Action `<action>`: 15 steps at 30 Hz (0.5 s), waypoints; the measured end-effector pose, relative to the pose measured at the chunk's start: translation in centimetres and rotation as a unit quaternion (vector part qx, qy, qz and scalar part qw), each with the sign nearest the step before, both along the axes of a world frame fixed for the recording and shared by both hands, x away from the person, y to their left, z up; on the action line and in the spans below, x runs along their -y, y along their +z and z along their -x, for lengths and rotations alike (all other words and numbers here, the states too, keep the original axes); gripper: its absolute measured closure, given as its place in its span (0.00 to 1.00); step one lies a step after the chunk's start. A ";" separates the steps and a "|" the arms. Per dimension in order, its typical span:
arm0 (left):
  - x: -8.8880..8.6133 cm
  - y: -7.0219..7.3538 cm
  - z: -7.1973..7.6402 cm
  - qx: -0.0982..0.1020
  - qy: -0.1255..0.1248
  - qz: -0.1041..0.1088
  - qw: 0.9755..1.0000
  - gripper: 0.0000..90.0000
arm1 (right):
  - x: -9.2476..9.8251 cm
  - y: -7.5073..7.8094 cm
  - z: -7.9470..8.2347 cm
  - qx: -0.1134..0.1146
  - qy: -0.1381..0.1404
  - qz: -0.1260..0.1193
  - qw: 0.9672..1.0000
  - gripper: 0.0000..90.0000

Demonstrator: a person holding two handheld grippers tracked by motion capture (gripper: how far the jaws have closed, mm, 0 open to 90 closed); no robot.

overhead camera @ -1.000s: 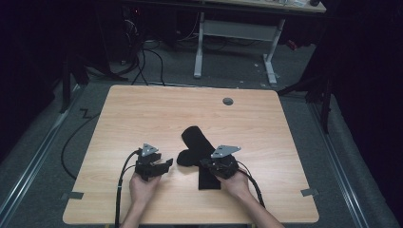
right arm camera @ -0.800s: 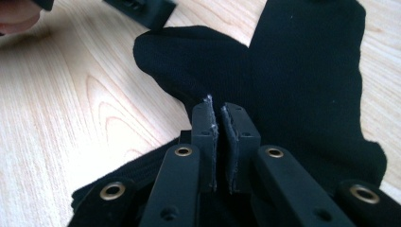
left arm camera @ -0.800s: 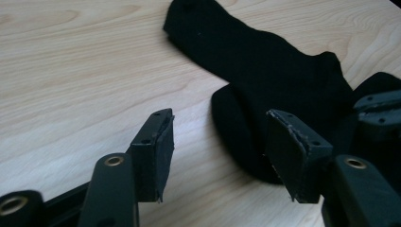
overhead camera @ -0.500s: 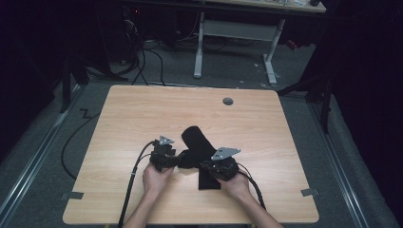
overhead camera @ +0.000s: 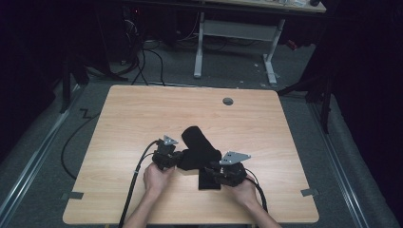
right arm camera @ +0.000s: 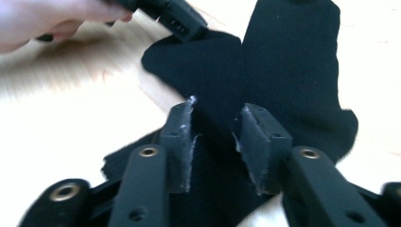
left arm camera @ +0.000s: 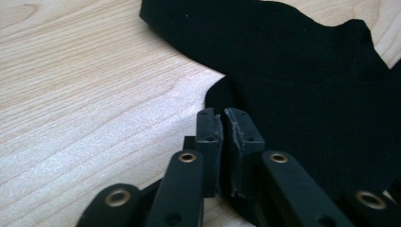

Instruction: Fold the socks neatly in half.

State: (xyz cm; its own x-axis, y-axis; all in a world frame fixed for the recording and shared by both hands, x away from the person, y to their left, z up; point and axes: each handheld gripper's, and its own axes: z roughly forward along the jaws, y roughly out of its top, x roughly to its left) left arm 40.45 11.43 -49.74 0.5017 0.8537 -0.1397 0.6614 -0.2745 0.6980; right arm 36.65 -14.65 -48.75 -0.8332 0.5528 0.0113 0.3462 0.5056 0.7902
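Dim room, light wooden table (overhead camera: 142,114) with cables and a desk frame in the dark behind it. Nearest the person, the right gripper (overhead camera: 219,175) sits over the near end of a black sock (overhead camera: 199,145) — its jaws have just been opening and stand apart with the fabric lying slack between them, pads not pressing on it. Just left of that, the left gripper (overhead camera: 177,160) has just closed; in the left gripper view its pads (left arm camera: 208,137) are together right at the sock's edge, apparently pinching a thin bit of cloth. The sock lies bent, running away toward mid-table, and a small round grommet (overhead camera: 228,101) sits well beyond it. My take: keep the left pinch low and steady, and slide the right one clear before pulling — otherwise the fold will bunch.
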 end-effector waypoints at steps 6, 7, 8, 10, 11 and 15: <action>-0.1 0.0 0.0 0.002 -0.003 0.011 1.000 0.97 | -0.1 -0.8 0.7 -0.013 0.003 0.014 1.000 0.79; 0.0 0.1 0.0 0.004 -0.003 0.011 1.000 0.97 | -0.3 -1.1 0.7 -0.018 0.000 0.017 1.000 0.79; 0.0 0.1 0.0 0.004 -0.004 0.012 1.000 0.97 | -0.3 -1.3 0.6 -0.022 -0.002 0.019 1.000 0.78; -0.1 0.2 0.0 0.007 -0.003 0.013 1.000 0.97 | -0.3 -1.8 0.5 -0.027 -0.001 0.016 1.000 0.78; -0.1 0.3 0.0 0.009 -0.003 0.014 1.000 0.98 | -0.3 -1.8 0.5 -0.027 0.001 0.017 0.999 0.79; -0.1 0.8 -0.1 0.013 -0.005 0.012 1.000 0.98 | -0.2 -1.8 0.5 -0.026 0.014 0.025 0.999 0.85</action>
